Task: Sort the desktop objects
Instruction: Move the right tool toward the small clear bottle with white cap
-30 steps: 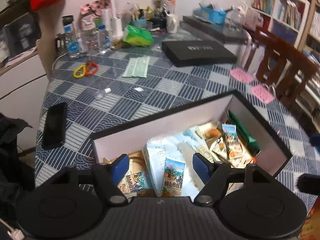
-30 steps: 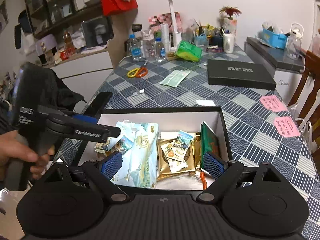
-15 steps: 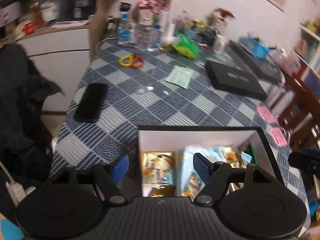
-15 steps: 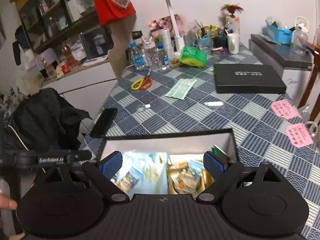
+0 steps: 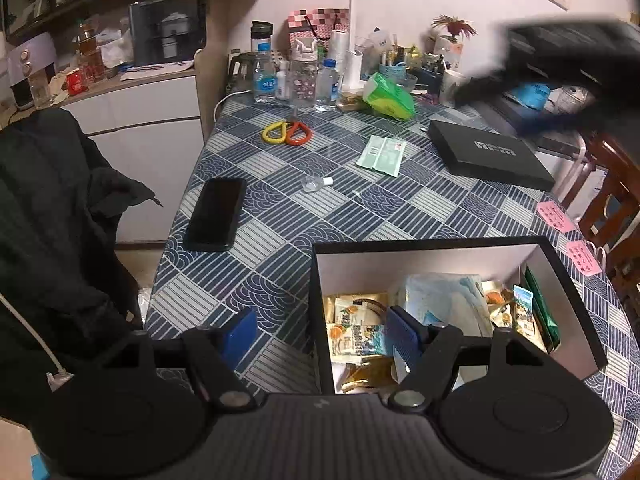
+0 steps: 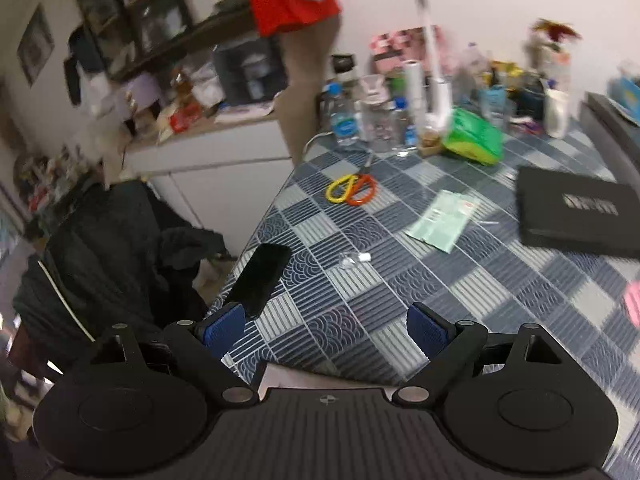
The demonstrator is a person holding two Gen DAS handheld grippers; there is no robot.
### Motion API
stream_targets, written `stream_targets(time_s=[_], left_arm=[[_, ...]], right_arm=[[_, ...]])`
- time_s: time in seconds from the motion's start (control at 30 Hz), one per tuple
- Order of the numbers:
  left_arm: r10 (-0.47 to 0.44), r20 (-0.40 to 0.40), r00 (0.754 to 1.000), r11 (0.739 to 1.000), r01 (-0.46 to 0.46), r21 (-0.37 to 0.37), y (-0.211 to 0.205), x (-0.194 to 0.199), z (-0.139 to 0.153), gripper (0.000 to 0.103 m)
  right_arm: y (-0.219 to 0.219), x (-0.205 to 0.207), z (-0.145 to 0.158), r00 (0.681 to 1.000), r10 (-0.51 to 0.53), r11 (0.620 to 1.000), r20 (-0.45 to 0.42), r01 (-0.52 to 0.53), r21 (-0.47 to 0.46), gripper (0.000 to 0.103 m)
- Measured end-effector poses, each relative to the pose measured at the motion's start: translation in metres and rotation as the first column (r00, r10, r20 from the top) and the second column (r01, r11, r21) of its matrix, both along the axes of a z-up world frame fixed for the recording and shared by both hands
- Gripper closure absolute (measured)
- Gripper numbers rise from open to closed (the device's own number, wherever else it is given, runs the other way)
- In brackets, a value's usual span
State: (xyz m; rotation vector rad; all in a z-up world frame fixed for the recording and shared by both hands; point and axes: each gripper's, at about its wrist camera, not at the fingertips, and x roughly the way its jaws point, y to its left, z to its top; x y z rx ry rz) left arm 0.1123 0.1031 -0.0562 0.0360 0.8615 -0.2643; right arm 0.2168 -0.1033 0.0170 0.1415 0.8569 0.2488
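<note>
An open black box point(image 5: 568, 264) holds several snack packets point(image 5: 360, 340) at the table's near right. My left gripper point(image 5: 322, 334) is open and empty above the box's left wall. My right gripper point(image 6: 326, 330) is open and empty above the table's near edge, and shows as a blur at the top right of the left wrist view point(image 5: 560, 64). On the table lie a black phone point(image 5: 216, 214) point(image 6: 262, 274), yellow-orange scissors point(image 5: 287, 133) point(image 6: 352, 189), green sachets point(image 5: 382, 155) point(image 6: 442, 222), a small clear bottle point(image 5: 314, 183) point(image 6: 352, 259) and the black box lid point(image 5: 490, 154) point(image 6: 576, 210).
Water bottles point(image 5: 296, 76), a green packet point(image 5: 388, 96), a lamp base point(image 5: 352, 68) and cups crowd the table's far edge. Pink notes point(image 5: 568, 232) lie at the right edge. A black jacket point(image 5: 52, 220) hangs on the left. A wooden chair point(image 5: 616, 192) stands on the right.
Both grippers have pulled back and up from the box. The left one has swung left to the box's left wall; the right one has moved quickly left and forward past the box.
</note>
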Motion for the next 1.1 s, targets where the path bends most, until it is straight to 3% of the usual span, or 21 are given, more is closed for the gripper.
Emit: stream_targets(time_s=[0.13,0.23,0.57,1.1], left_arm=[[0.000,-0.012,1.000,1.000,0.000,-0.011,0.002,0.001,-0.003,0.018],[-0.010,0.004,1.000,1.000,0.010,0.023,-0.001,0.000,-0.004,0.018],[-0.052,0.000,0.999,0.997,0.052,0.056,-0.005,0.008,-0.012,0.018],[-0.063,-0.060,0.996,0.998,0.063,0.001,-0.003,0.023,-0.024,0.018]], right_arm=[[0.023,0.050,-0.012,0.996,0.053,0.998,-0.069,-0.056,-0.039,0.014],[0.033,0.088,-0.028,0.986,0.077,0.997,-0.149,-0.080,-0.012,0.014],[0.030,0.178,-0.099,0.922,0.034,0.998,-0.385,-0.014,0.055,0.014],[0.056,0.256,-0.179,0.902,0.016,0.999,-0.431,-0.033,-0.032,0.014]])
